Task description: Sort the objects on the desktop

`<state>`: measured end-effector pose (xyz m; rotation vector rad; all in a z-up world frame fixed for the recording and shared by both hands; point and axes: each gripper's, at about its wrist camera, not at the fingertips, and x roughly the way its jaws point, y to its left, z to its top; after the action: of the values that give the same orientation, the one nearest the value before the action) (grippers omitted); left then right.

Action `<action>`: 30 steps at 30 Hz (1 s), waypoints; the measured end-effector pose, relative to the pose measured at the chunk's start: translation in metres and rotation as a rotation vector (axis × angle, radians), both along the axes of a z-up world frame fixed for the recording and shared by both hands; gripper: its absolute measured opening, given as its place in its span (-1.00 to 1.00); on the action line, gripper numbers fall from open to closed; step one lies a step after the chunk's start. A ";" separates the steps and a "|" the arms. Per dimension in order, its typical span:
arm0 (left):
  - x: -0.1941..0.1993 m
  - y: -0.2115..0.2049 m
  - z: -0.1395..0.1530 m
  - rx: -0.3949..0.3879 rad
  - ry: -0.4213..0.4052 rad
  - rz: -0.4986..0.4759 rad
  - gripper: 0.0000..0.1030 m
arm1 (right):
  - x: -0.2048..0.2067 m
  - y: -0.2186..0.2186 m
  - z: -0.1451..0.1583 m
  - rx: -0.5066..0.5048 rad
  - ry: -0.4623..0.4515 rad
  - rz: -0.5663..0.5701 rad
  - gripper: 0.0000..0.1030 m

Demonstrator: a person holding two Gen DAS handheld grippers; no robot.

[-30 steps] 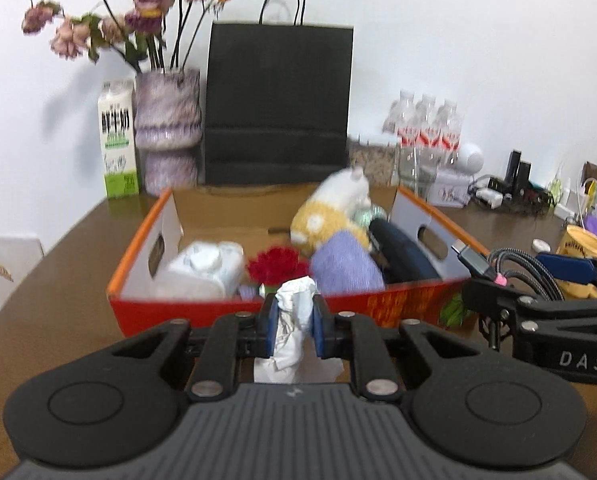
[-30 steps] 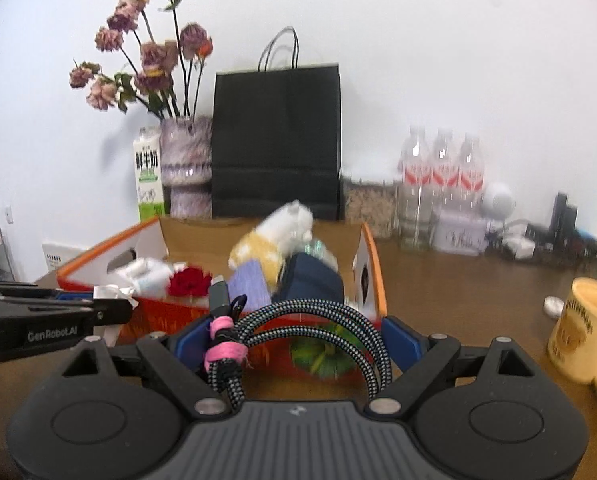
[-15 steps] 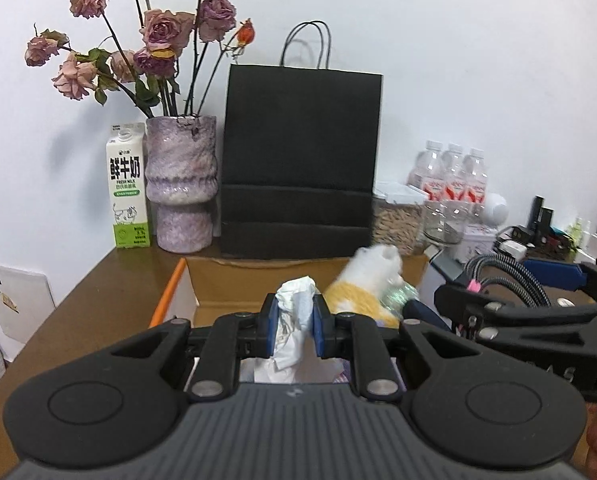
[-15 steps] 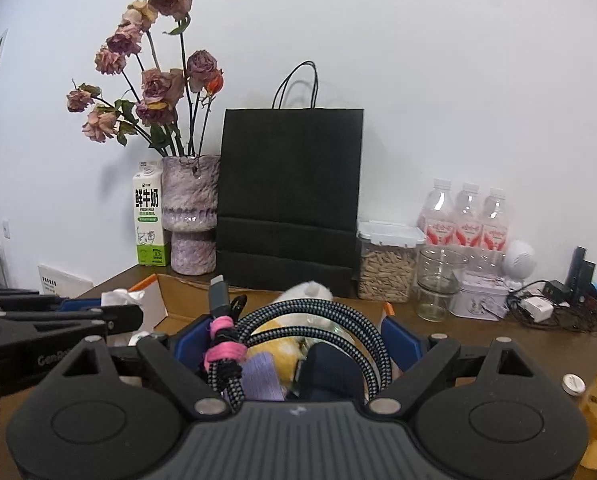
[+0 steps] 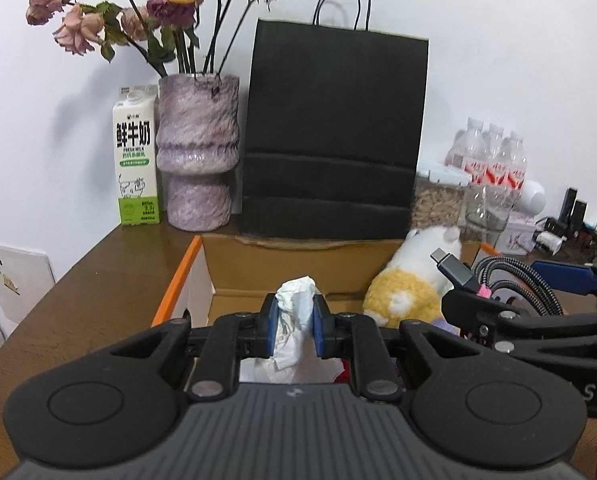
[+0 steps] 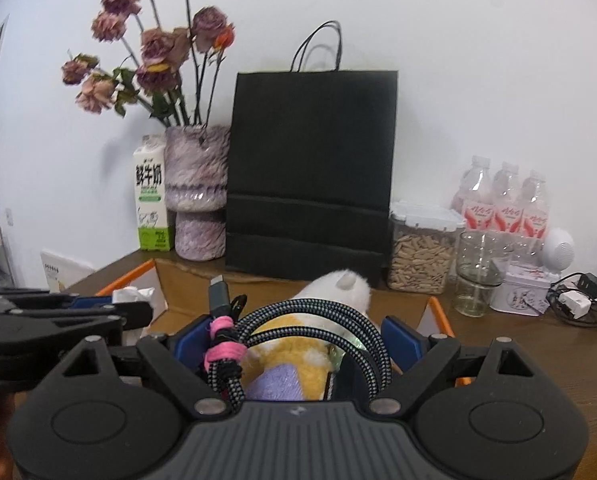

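My left gripper [image 5: 294, 330] is shut on a crumpled white tissue [image 5: 296, 300], held over the near left part of an orange-rimmed cardboard box [image 5: 178, 276]. My right gripper [image 6: 298, 340] grips a coiled braided cable [image 6: 318, 320] bound with a pink tie; its blue pads press the coil's two sides. It hovers over the same box [image 6: 438, 312], above a white-and-yellow plush toy [image 6: 338, 288] and a purple cloth [image 6: 276, 382]. In the left wrist view the cable [image 5: 510, 280] and plush [image 5: 410, 280] show at the right. The left gripper [image 6: 134, 308] appears at the left of the right wrist view.
Behind the box stand a black paper bag [image 5: 334, 132], a purple vase of dried roses [image 5: 196, 152] and a milk carton [image 5: 136, 156]. At the right are a seed jar [image 6: 422, 256], a glass [image 6: 476, 276], water bottles [image 6: 506, 204], a tin and chargers.
Both grippers have moved forward over the box with their loads; the box front wall has dropped out of sight and the bag, vase and carton loom larger.
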<state>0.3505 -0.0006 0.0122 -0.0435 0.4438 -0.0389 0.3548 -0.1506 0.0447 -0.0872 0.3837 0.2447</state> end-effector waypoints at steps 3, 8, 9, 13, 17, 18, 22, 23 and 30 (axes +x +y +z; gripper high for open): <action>0.001 -0.002 -0.005 0.010 0.007 -0.005 -0.65 | 0.001 0.000 -0.004 -0.004 0.012 -0.001 0.73; -0.003 -0.005 -0.006 0.040 -0.012 0.017 -0.47 | 0.001 -0.001 -0.006 -0.004 0.023 -0.011 0.75; -0.005 -0.006 -0.006 0.049 -0.019 0.028 -0.39 | 0.002 -0.002 -0.007 -0.003 0.027 -0.015 0.75; -0.008 -0.008 -0.002 0.079 -0.051 0.064 0.33 | 0.004 -0.004 -0.007 -0.006 0.043 -0.023 0.84; -0.009 -0.006 0.003 0.100 -0.094 0.135 1.00 | 0.003 -0.010 -0.002 0.014 0.026 -0.054 1.00; -0.010 -0.005 0.004 0.091 -0.109 0.137 1.00 | 0.004 -0.013 0.000 0.024 0.029 -0.053 1.00; -0.013 -0.004 0.009 0.075 -0.116 0.121 1.00 | 0.004 -0.017 0.004 0.039 0.033 -0.053 1.00; -0.013 -0.005 0.009 0.077 -0.117 0.123 1.00 | 0.004 -0.017 0.005 0.039 0.032 -0.053 1.00; -0.015 -0.003 0.012 0.064 -0.124 0.121 1.00 | 0.000 -0.016 0.009 0.039 0.020 -0.046 1.00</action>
<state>0.3353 -0.0033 0.0243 -0.0045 0.3172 0.0911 0.3548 -0.1671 0.0539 -0.0372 0.4004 0.2078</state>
